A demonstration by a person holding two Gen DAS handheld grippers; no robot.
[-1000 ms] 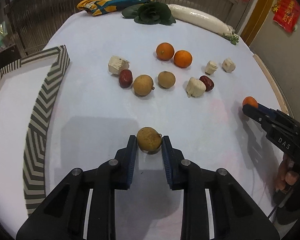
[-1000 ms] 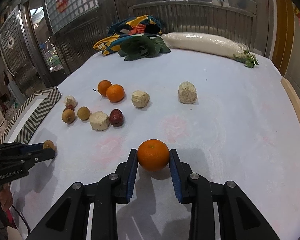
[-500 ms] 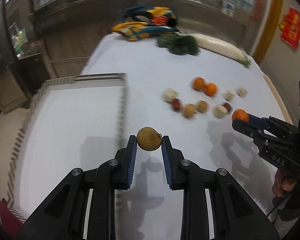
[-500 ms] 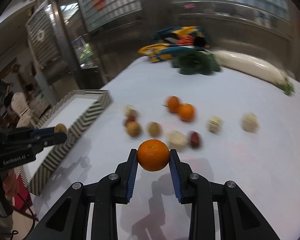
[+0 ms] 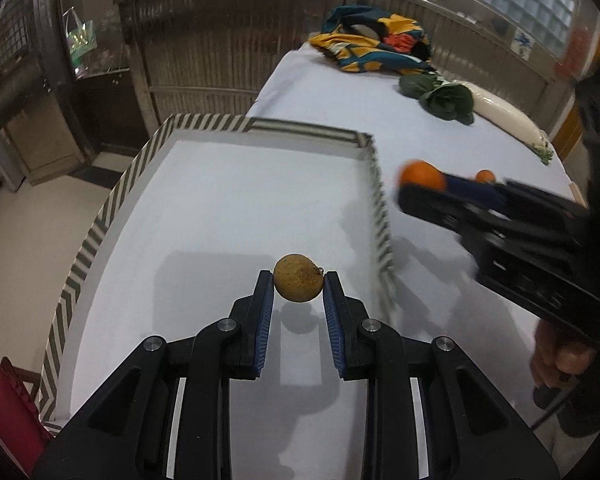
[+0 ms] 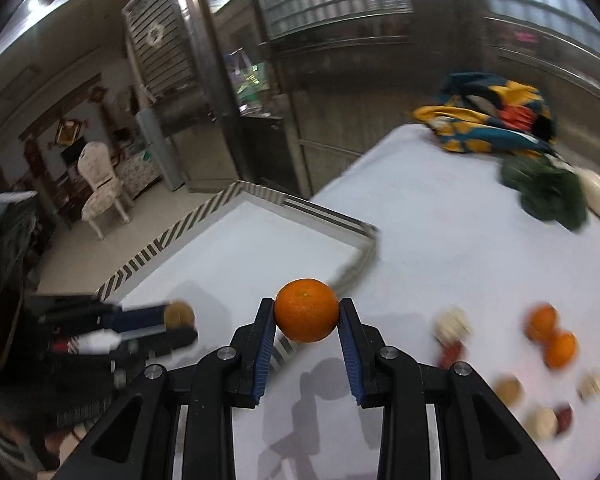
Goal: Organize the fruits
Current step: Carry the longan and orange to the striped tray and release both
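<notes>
My left gripper (image 5: 299,284) is shut on a small brown round fruit (image 5: 298,283) and holds it above the floor of the white tray with a striped rim (image 5: 100,216). My right gripper (image 6: 307,317) is shut on an orange (image 6: 307,310), held above the table close to the tray's right rim (image 6: 356,268). In the left wrist view the right gripper with the orange (image 5: 422,174) hangs just right of the tray. Two more oranges (image 6: 552,336) and several small brown, red and pale fruits (image 6: 508,390) lie blurred on the white table at the right.
A colourful cloth (image 5: 374,42), a dark leafy vegetable (image 5: 446,98) and a long white radish (image 5: 508,116) lie at the far end of the table. The tray overhangs the table's left edge; floor, a chair (image 6: 102,186) and metal gates lie beyond.
Both grippers have swung left, away from the fruit group toward the tray, each still holding its fruit. The left one went from above the table to above the tray floor.
</notes>
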